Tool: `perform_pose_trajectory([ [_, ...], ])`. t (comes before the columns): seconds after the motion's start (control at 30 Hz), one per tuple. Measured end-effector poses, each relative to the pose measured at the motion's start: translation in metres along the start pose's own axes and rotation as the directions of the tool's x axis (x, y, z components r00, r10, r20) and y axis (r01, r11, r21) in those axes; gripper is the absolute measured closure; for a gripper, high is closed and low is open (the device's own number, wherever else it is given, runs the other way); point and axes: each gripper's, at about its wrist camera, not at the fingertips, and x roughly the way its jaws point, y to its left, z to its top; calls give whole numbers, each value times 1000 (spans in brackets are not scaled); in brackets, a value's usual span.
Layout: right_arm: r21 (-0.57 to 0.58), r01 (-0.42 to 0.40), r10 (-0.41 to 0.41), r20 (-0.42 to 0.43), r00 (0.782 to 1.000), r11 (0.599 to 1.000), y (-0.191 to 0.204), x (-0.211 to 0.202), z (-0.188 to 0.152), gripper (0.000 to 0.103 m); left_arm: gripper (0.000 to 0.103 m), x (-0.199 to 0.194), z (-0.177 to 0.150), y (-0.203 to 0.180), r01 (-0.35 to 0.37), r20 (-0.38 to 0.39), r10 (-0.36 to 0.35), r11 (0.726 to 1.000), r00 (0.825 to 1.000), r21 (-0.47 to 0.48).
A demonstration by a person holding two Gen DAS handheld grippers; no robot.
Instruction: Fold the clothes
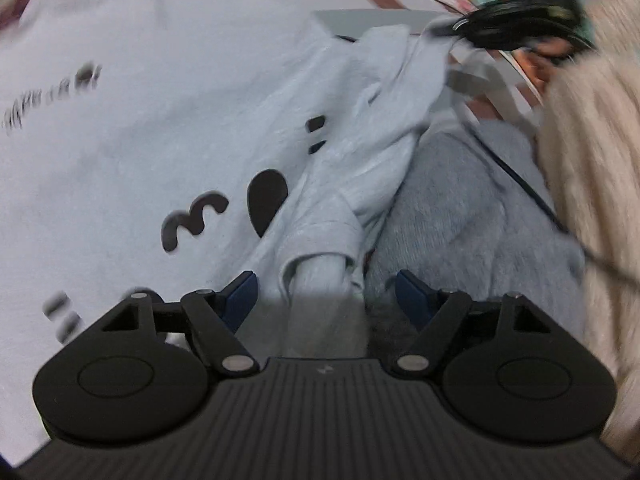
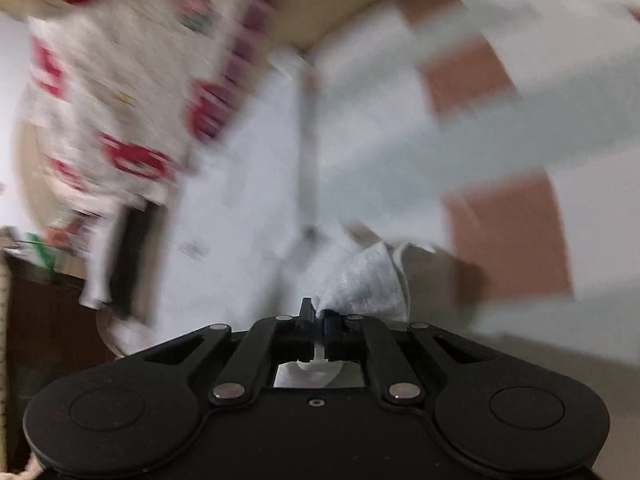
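Note:
A pale grey T-shirt with black printed shapes fills the left wrist view. One of its short sleeves lies bunched just ahead of my left gripper, which is open with blue pads on either side of the sleeve cuff. In the right wrist view my right gripper is shut on a pinch of the same pale grey T-shirt, which hangs stretched away from it. This view is heavily blurred by motion.
A fuzzy grey fabric and a cream fluffy fabric lie right of the sleeve. The other black gripper shows at the top right. A white cloth with red patterns hangs on the left. Brown and white checked surface on the right.

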Motion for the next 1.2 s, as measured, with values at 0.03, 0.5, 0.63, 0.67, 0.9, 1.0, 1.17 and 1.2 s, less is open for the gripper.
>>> perform_pose_trajectory([
  [0.03, -18, -18, 18, 28, 999, 1000, 10, -8, 6, 97, 86, 0, -1, 2, -14, 4, 14, 1000, 1000, -10],
  [0.5, -63, 201, -191, 138, 972, 978, 56, -87, 17, 98, 97, -89, -43, 11, 287, 226, -247, 943, 942, -166],
  [0.63, -141, 468, -472, 2, 881, 872, 41, -46, 10, 92, 96, -60, -51, -16, 123, 95, -114, 987, 989, -102],
  [0.67, -180, 518, -529, -14, 848, 836, 41, -38, 11, 88, 96, -61, -51, -20, 106, 96, -97, 989, 991, -100],
  [0.9, -416, 609, -579, 212, 787, 676, 114, -43, 22, 64, 54, -94, -45, -35, -71, 141, 74, 997, 987, -26],
  [1.0, -538, 474, -406, 249, 880, 697, 162, -37, 16, 62, 45, -98, -46, -31, -118, 136, 118, 993, 984, -8],
  [1.17, -805, 279, -200, 201, 959, 524, 242, 19, -18, 47, 35, -95, -59, -24, -141, 110, 141, 990, 984, -13],
  [1.2, -843, 227, -163, 167, 972, 487, 253, 33, -27, 47, 35, -95, -62, -23, -145, 105, 146, 989, 984, -14],
])
